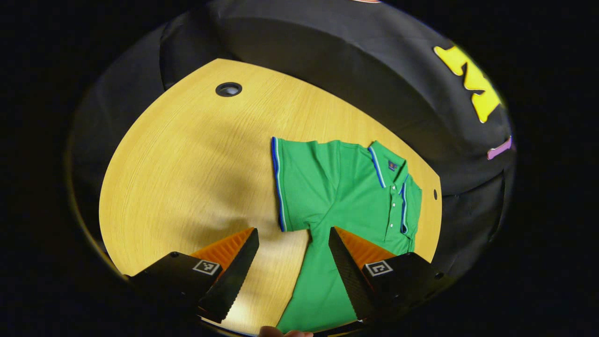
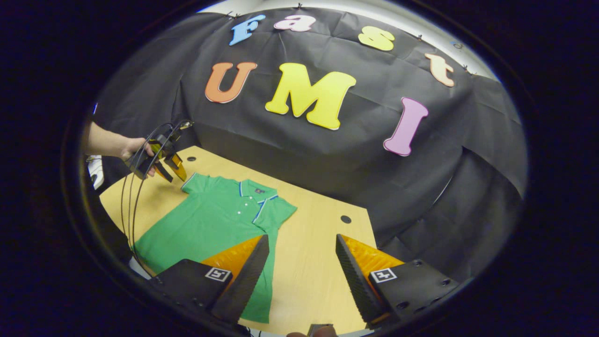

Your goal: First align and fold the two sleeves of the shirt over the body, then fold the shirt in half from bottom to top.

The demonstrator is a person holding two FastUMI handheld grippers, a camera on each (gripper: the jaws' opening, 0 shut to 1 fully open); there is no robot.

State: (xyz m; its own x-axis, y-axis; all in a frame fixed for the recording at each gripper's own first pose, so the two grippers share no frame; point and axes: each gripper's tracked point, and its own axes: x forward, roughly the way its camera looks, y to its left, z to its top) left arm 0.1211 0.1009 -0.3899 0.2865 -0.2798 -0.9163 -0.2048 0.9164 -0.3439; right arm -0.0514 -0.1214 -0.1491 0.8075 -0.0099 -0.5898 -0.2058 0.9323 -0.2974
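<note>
Two grippers: I see left gripper [image 1: 294, 234] and right gripper [image 2: 303, 241] both spread wide, grasping nothing.
Polo shirt [image 2: 210, 220]: flat on table [image 2: 309, 262] — collar far, hem near.
Nearest: left gripper, just beside left sleeve [image 1: 299, 182] — I'd start there.

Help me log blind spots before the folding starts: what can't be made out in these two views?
- Green polo shirt: in the left gripper view its hem runs off the bottom edge; the left gripper finger covers part of the body.
- Same shirt: in the right gripper view the right gripper finger hides the lower body.
- Chest logo: too small.
</note>
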